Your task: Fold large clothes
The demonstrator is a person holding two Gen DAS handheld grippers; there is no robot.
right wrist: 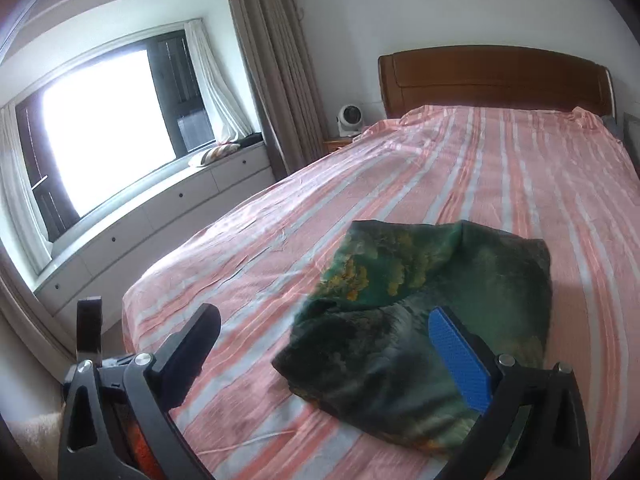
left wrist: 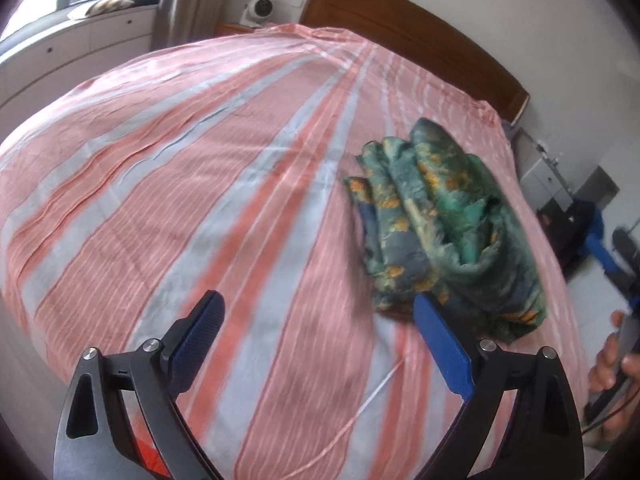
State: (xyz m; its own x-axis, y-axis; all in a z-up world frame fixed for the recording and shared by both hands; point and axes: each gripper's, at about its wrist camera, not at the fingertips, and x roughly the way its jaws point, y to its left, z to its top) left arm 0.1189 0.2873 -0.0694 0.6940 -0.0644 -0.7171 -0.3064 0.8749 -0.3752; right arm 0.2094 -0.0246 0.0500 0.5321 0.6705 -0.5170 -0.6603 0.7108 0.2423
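Observation:
A green garment [left wrist: 448, 232] with yellow and blue print lies folded into a thick bundle on the pink and grey striped bed sheet [left wrist: 200, 184]. My left gripper [left wrist: 316, 312] hovers above the sheet just left of the bundle, jaws wide open with nothing between them. In the right wrist view the same garment [right wrist: 420, 312] lies right in front of my right gripper [right wrist: 324, 332], which is also open and empty, its blue finger [right wrist: 460, 356] over the cloth's near edge. A hand [left wrist: 612, 364] holding the right gripper shows at the right edge of the left wrist view.
A wooden headboard [right wrist: 492, 80] closes the far end of the bed. A white fan [right wrist: 350, 120] stands on a bedside table. White drawers [right wrist: 160, 216] run under the window on the left. Dark and blue objects [left wrist: 592, 232] stand on the floor to the right.

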